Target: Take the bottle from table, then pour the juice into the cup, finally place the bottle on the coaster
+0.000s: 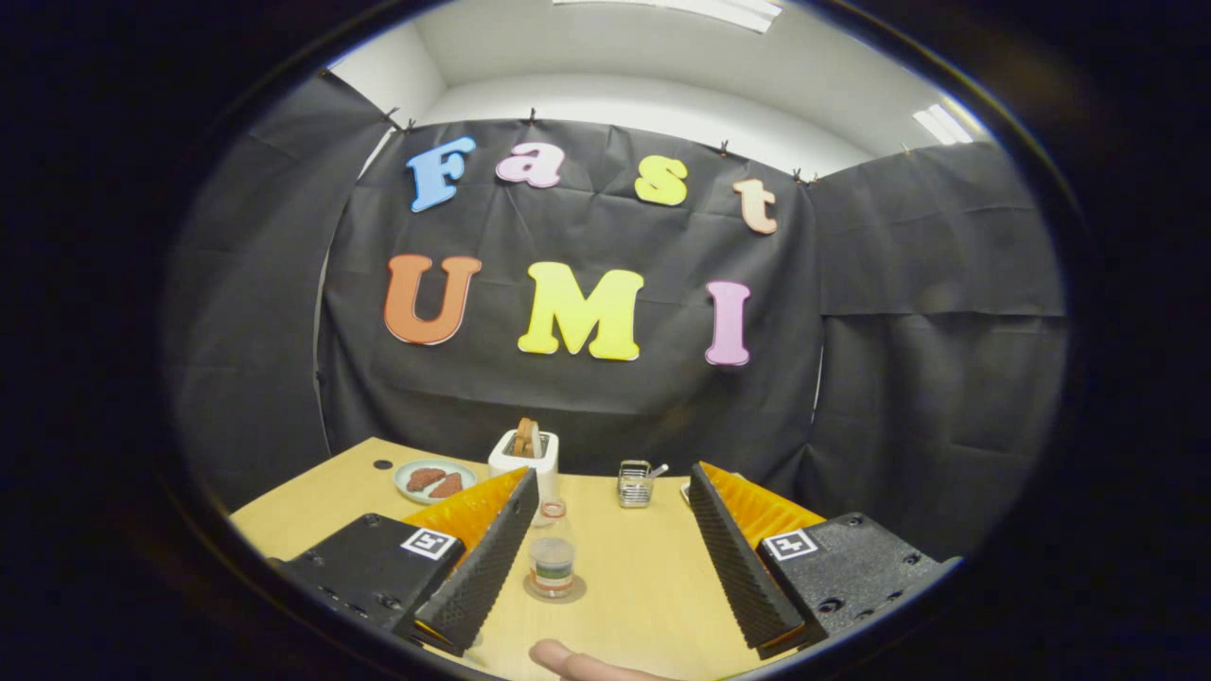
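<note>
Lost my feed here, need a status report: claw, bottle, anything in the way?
Claw open, holding nothing. Cup on coaster between fingers, bottle just beyond it. A fingertip at the near table edge.

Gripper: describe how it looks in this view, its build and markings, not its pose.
The gripper has two long wedge-shaped fingers with ribbed, finely textured inner faces. Each is mounted on a blocky black carriage with screw holes, and each carriage carries a small square black-and-white marker. No cables are visible.

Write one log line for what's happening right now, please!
stage: approach | gripper: open, holding nothing | cup: on coaster, between the fingers | bottle: just behind cup | toaster: beyond
</note>
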The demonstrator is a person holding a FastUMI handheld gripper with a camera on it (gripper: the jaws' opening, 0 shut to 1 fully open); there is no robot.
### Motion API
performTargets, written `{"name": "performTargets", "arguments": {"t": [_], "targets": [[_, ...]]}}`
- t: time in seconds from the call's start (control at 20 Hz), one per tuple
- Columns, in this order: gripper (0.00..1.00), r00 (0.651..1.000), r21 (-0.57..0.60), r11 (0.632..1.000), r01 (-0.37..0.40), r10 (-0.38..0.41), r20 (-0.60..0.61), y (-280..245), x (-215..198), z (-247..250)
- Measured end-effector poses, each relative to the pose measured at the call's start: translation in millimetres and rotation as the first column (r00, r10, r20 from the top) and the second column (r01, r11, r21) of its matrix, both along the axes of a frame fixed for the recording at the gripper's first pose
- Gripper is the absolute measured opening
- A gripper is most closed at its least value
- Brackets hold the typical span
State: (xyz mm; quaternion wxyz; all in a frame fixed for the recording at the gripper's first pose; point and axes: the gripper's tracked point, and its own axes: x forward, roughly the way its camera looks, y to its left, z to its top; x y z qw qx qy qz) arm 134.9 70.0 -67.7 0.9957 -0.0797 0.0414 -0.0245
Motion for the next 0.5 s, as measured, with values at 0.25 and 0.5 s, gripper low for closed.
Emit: {"name": "performTargets", "arguments": {"t": [0.25, 0.5], "targets": [[1.0, 1.0, -0.008, 1.0, -0.017, 0.017, 0.022, -6.0, -38.7, 20.6], [1.0, 0.999, 0.017, 0.999, -0.027, 0.026, 0.037, -10.7, -74.8, 33.4]]}}
